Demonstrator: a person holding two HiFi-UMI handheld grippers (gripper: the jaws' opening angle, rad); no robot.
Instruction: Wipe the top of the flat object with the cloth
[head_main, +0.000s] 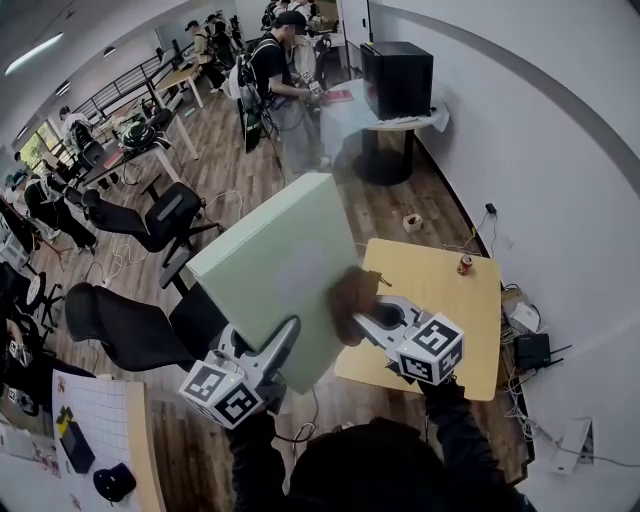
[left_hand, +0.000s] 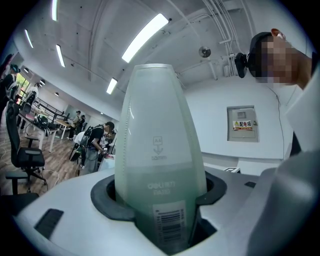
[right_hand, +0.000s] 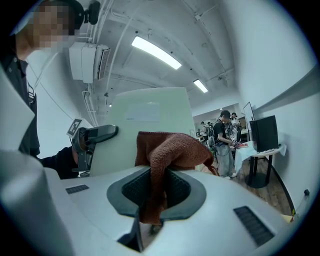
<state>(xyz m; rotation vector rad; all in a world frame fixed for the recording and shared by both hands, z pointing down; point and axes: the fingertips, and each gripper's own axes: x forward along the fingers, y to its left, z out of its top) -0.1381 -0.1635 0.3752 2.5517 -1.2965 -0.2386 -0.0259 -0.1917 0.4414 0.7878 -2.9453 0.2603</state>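
Note:
A pale green flat mat (head_main: 278, 270) is held up in the air, tilted, above the left edge of the wooden table (head_main: 470, 300). My left gripper (head_main: 283, 345) is shut on its near edge; in the left gripper view the mat (left_hand: 161, 165) rises straight out from between the jaws. My right gripper (head_main: 365, 318) is shut on a brown cloth (head_main: 353, 305) that lies against the mat's right side. In the right gripper view the cloth (right_hand: 170, 152) bunches out of the jaws in front of the mat (right_hand: 150, 125), with the left gripper (right_hand: 92, 135) beyond it.
A small can (head_main: 465, 264) stands at the table's far right corner. Office chairs (head_main: 130, 325) sit to the left, a black box (head_main: 398, 78) on a round table behind, and people stand in the background. Cables and a power strip (head_main: 530, 350) lie by the right wall.

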